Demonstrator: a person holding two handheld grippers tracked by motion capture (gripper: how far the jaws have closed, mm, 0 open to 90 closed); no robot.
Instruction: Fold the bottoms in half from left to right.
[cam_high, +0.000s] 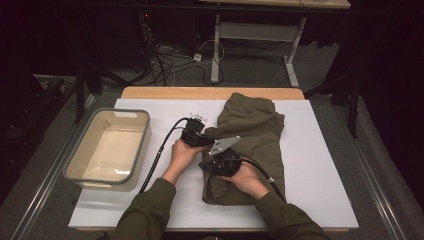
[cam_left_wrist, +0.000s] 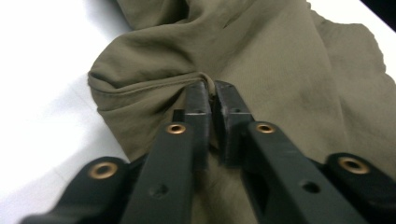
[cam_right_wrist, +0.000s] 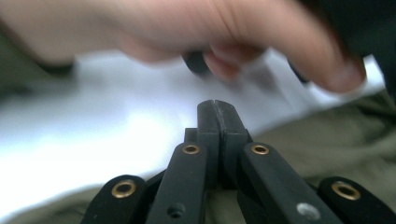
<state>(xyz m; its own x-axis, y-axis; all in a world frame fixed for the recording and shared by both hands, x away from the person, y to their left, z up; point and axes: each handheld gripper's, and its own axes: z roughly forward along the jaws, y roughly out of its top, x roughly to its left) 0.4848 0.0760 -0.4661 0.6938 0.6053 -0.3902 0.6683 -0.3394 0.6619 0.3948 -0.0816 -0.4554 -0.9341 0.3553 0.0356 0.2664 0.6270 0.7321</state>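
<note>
While the olive trousers lie lengthwise down the frame's centre, the left gripper, nearer their left edge, pinches a fold; the right gripper hovers shut, empty.

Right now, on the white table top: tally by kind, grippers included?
Olive garment: 1
Clear plastic bin, nothing in it: 1
Handheld grippers: 2, left gripper with its tips at a fold of the garment, right gripper with jaws together on nothing
Total: 4
</note>
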